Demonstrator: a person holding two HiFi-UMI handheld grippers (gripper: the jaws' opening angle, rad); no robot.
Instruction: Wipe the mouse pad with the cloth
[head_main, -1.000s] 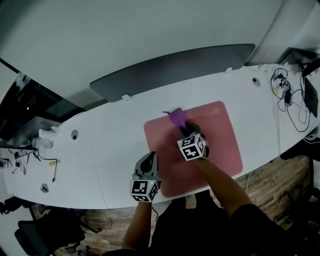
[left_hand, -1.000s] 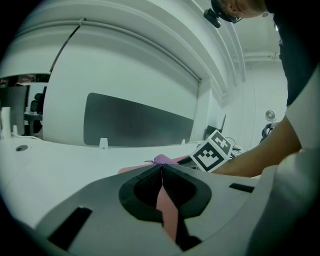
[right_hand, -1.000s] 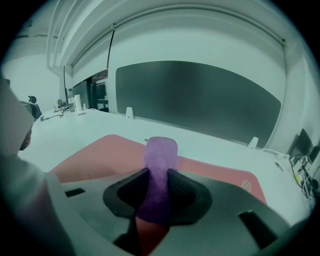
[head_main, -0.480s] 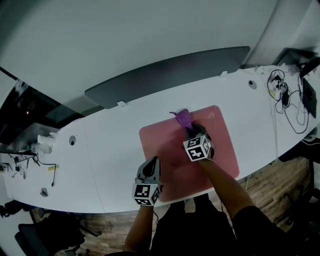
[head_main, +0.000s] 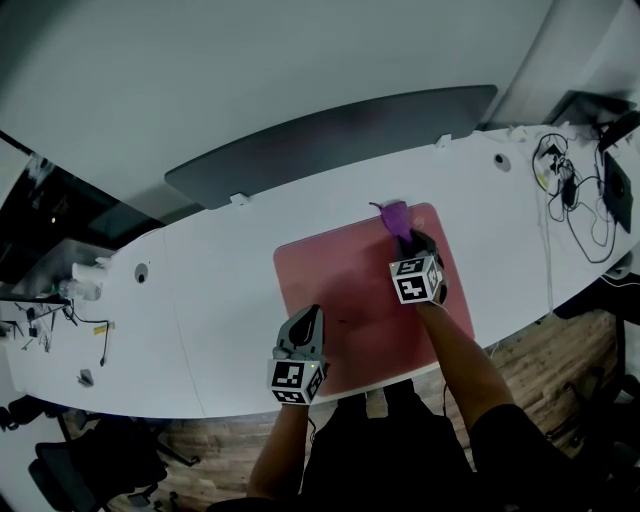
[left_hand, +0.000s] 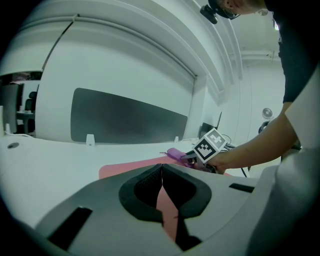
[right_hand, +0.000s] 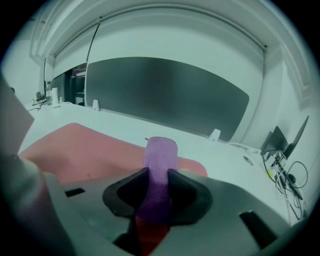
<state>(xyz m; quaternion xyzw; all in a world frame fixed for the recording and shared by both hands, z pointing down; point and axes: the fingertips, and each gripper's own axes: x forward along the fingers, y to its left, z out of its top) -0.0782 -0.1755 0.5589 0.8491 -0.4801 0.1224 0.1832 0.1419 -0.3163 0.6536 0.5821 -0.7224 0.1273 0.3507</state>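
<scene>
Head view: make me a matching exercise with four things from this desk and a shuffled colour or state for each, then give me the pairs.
Things:
1. cloth
2. mouse pad
3. left gripper
4. cables

States:
A. pink, lying flat on the desk
B. shut, holding nothing
C. purple, pinched in the right gripper
D. dark, tangled at the desk's right end

Pairs: 1-C, 2-A, 3-B, 4-D

The pad (head_main: 350, 300) lies open between the left gripper (head_main: 308, 315), over its near left edge, and the right gripper (head_main: 412, 238), at its far right corner with the cloth (head_main: 397, 213). Bare table (head_main: 220, 300) runs left as far as the clutter (head_main: 85, 285). A dark panel (head_main: 330, 140) walls the far edge, and cables (head_main: 575, 195) crowd the right end.
</scene>
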